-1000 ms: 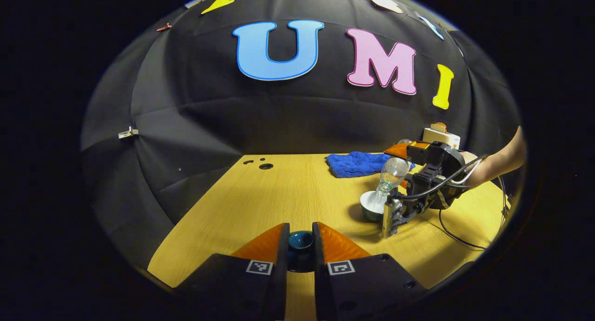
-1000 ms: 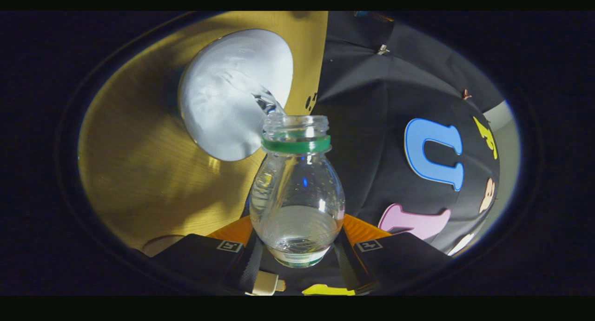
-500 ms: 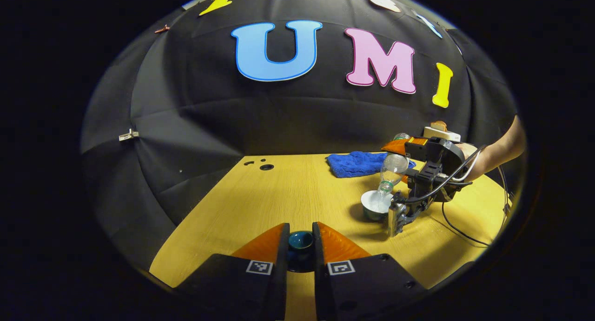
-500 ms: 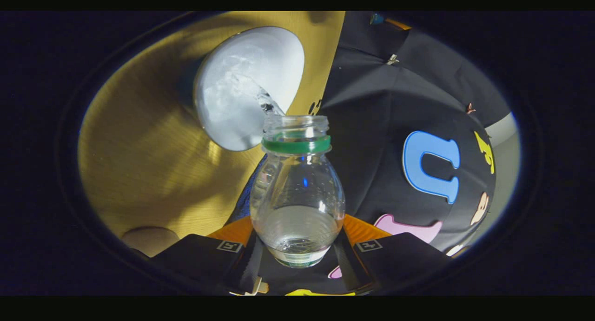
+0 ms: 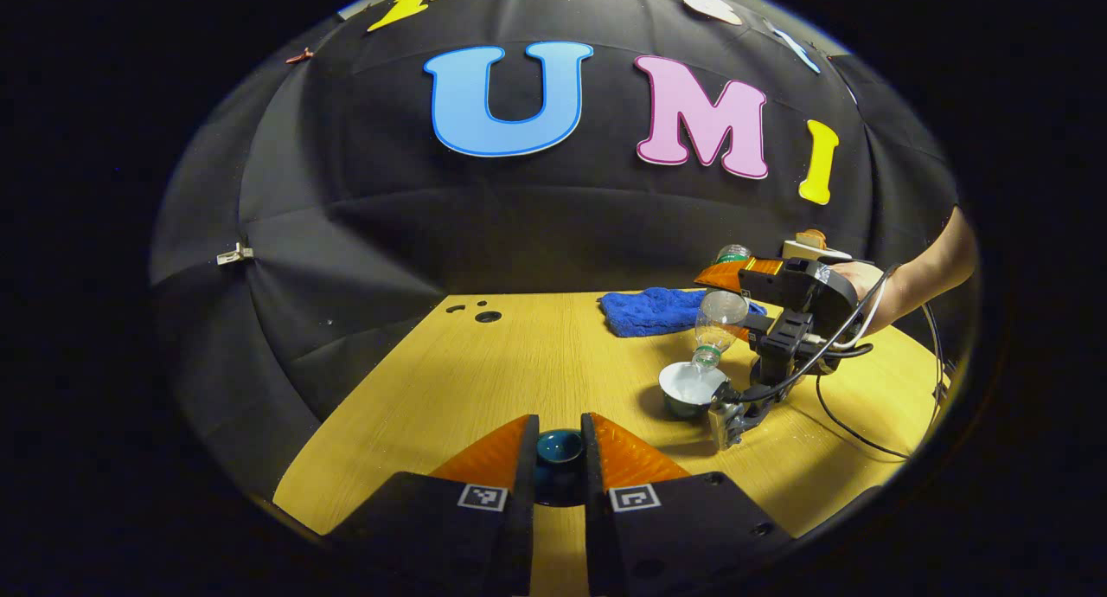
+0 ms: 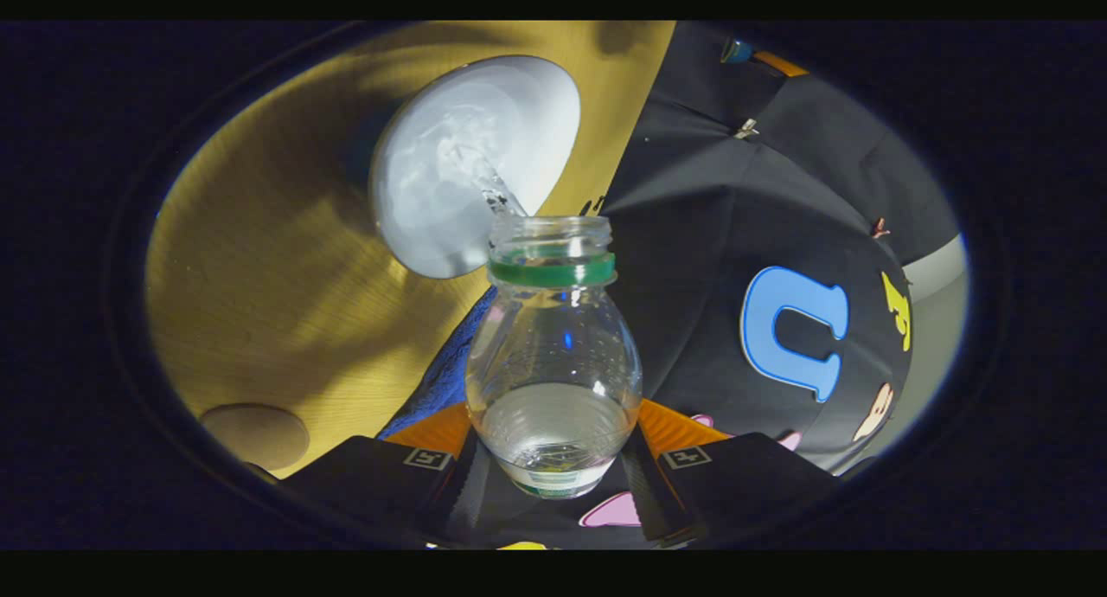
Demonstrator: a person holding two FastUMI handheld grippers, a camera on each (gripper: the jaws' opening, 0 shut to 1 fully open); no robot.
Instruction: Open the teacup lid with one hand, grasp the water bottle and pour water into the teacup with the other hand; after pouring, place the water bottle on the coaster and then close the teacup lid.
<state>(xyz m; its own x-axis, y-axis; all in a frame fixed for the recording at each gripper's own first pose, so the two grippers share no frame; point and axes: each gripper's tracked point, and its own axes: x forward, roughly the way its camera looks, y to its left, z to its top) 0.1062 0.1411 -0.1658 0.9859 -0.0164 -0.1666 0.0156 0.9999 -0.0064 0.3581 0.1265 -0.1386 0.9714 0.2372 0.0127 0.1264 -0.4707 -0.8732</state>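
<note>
1. The right gripper [image 6: 553,458], clamped on the water bottle [image 6: 553,372], has risen a little; the bottle stays tipped mouth-down over the teacup [image 5: 687,388], and a thin stream still runs in.
2. The left gripper [image 5: 559,458] keeps the lid [image 5: 559,448] pinched, well apart from the cup.
3. The coaster [image 6: 255,435] lies bare on the table [image 5: 519,372], so pouring looks nearly done.

Dim booth, overhead light; soft shadows on table [image 5: 536,363]; strong fisheye bending edges.
</note>
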